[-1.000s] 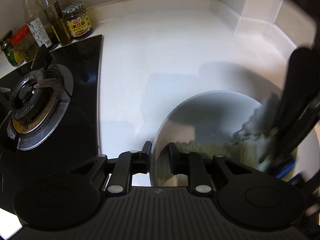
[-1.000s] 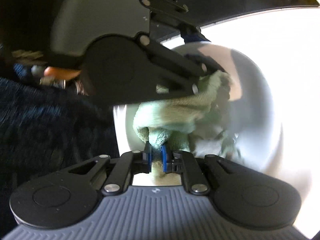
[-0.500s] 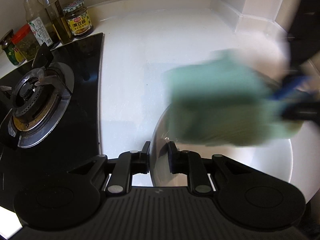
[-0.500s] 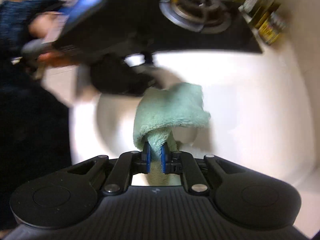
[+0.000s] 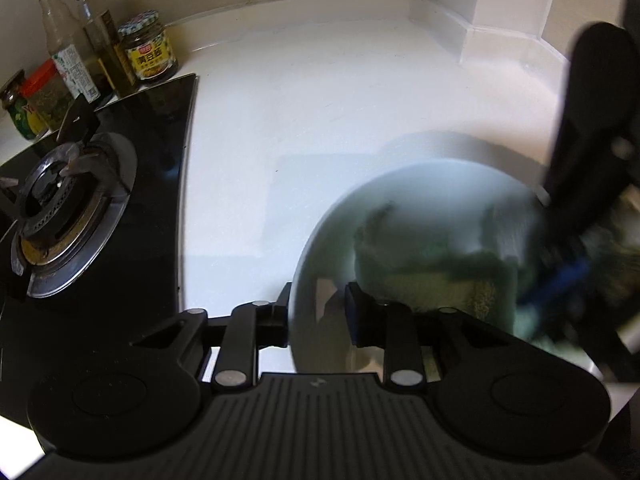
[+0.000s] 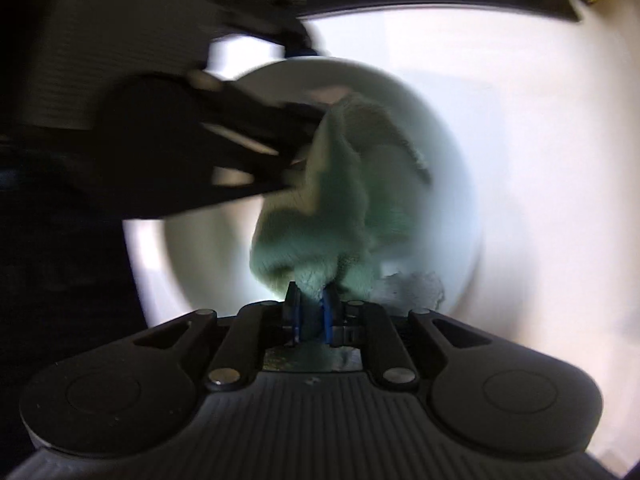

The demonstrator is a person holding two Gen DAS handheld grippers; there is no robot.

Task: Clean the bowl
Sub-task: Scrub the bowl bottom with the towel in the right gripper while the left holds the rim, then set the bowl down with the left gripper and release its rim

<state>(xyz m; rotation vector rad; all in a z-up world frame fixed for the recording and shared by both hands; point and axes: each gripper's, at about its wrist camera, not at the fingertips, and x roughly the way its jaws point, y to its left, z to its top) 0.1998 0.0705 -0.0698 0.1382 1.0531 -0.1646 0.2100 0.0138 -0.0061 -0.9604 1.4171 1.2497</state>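
One bowl [image 5: 420,200], one blurred cloth [image 6: 344,208] clamped in right gripper [image 6: 311,308], left gripper [image 5: 318,308] apart astride rim

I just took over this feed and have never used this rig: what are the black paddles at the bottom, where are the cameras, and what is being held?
They are hand-held two-finger grippers, each with a fisheye camera looking along its fingers.

In the left wrist view, the left gripper straddles the rim of the white round bowl; its jaws have just been opening and look apart from the rim. The bowl sits on a white countertop, beside a black gas hob and condiment jars.

In the right wrist view, the right gripper pinches a pale green fluffy cloth inside the bowl.
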